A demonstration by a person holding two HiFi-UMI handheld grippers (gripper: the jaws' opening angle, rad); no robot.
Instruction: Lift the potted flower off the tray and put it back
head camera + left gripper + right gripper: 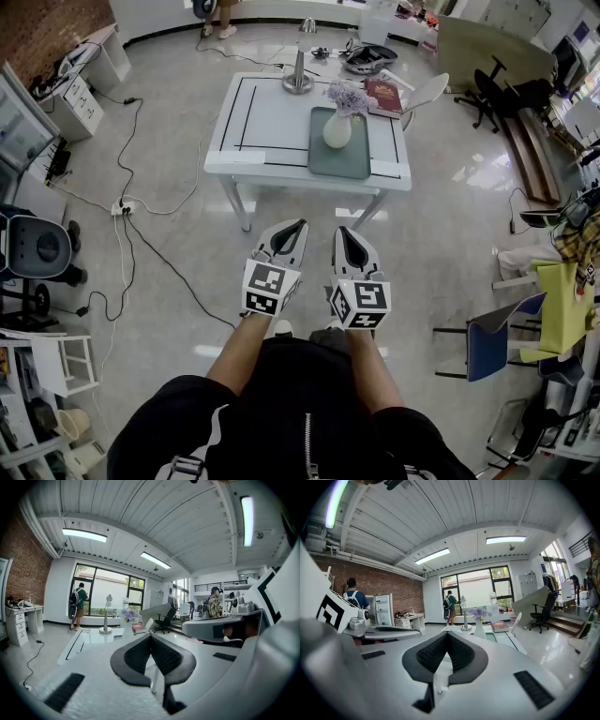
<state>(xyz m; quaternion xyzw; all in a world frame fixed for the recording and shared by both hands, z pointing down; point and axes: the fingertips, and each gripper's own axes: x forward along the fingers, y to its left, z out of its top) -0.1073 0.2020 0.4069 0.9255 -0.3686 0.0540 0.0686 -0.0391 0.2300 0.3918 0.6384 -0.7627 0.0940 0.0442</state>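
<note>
Grippers number two, and both are clenched on nothing: the left gripper [296, 227] and the right gripper [343, 232] hover side by side over the floor [422, 246], each with its pads pressed together. They point at 12 o'clock toward one white table [272, 155], well short of it. On the table lies one green tray [354, 161], toward the table's 3 o'clock side. One flower [337, 129], purple blooms in a white pot, stands upright on the tray at its 12 o'clock end, well apart from both grippers. One red book [382, 96] lies at 1 o'clock of the flower, near it and off the tray. One metal stand [298, 73] rises at 10 o'clock of the flower, near the table's far edge. One white chair [427, 92] sits by the table's 2 o'clock corner.
</note>
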